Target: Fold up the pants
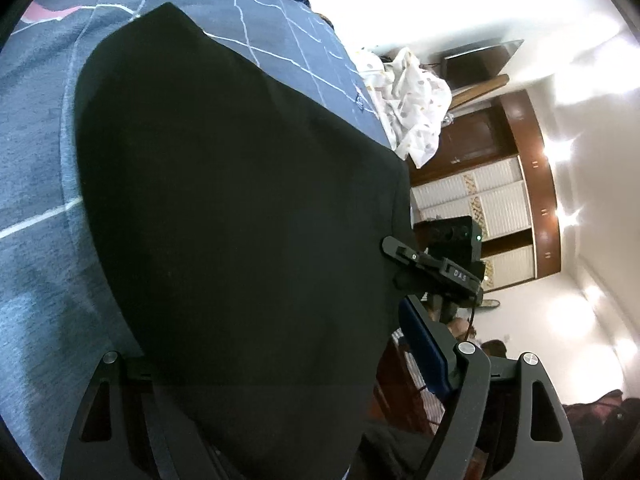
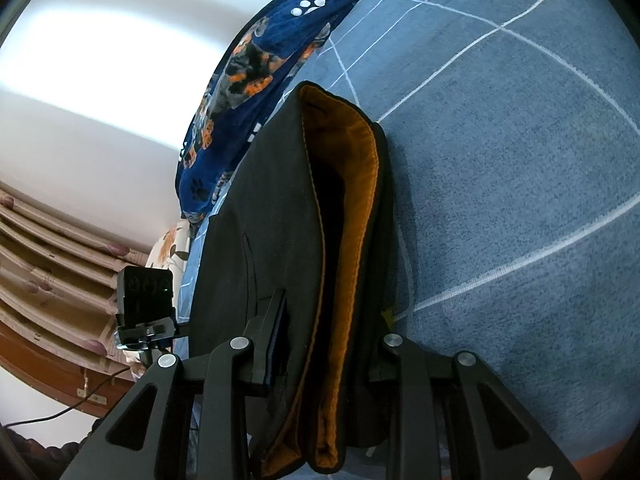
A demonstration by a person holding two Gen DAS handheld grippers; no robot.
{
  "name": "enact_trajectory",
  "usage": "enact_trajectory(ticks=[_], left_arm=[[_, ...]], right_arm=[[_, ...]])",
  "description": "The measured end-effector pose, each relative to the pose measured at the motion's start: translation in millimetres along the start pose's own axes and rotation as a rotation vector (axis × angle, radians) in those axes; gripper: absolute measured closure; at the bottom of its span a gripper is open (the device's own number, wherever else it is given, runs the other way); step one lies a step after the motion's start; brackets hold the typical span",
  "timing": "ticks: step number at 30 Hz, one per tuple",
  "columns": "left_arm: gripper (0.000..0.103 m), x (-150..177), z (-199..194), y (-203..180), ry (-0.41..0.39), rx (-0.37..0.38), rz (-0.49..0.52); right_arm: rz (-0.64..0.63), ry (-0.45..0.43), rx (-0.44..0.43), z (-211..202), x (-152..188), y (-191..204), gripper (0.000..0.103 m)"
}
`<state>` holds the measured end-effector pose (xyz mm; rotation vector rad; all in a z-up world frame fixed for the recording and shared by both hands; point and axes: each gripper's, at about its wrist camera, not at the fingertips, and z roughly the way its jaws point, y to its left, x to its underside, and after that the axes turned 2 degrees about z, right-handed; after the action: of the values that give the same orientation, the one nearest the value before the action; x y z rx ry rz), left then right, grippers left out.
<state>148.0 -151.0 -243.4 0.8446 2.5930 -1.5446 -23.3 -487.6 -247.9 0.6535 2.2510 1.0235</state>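
Black cloth pants with an orange-lined waistband lie on the grey-blue checked bedsheet, filling both wrist views. Right gripper has its jaws narrow, clamped on the waistband. Left gripper stands wide with dark fabric between its fingers; grip can't be confirmed. Looks like mid-fold, one end held. Next move probably needs the left to close, then both lift and carry over together.

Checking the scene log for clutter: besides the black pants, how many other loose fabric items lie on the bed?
2. A navy blanket with orange print is bunched at the bed's far edge beyond the pants. A white dotted cloth is crumpled at the bed's edge towards the wardrobe. More may be hidden.
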Motion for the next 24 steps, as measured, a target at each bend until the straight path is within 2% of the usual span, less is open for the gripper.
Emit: enact_trajectory(ticks=[2, 3, 4, 7, 15, 18, 24], left_arm=[[0.046, 1, 3, 0, 0.001, -0.064, 0.014], [0.063, 3, 3, 1, -0.012, -0.115, 0.026], [0.072, 4, 1, 2, -0.023, -0.139, 0.029], [0.076, 11, -1, 1, -0.060, -0.176, 0.029], [0.080, 22, 5, -34, -0.145, -0.403, 0.129], [0.082, 26, 6, -46, -0.170, -0.467, 0.155], [0.082, 29, 8, -55, -0.177, -0.546, 0.181]], right_arm=[[0.001, 0.001, -0.001, 0, -1, 0, 0.078], [0.002, 0.001, -0.001, 0, -1, 0, 0.078], [0.003, 0.001, 0.000, 0, -1, -1, 0.078], [0.002, 0.001, 0.000, 0, -1, 0, 0.077], [0.012, 0.003, 0.007, 2, -3, 0, 0.077], [0.020, 0.006, 0.003, 2, -4, 0, 0.076], [0.004, -0.002, 0.005, 1, -1, 4, 0.078]])
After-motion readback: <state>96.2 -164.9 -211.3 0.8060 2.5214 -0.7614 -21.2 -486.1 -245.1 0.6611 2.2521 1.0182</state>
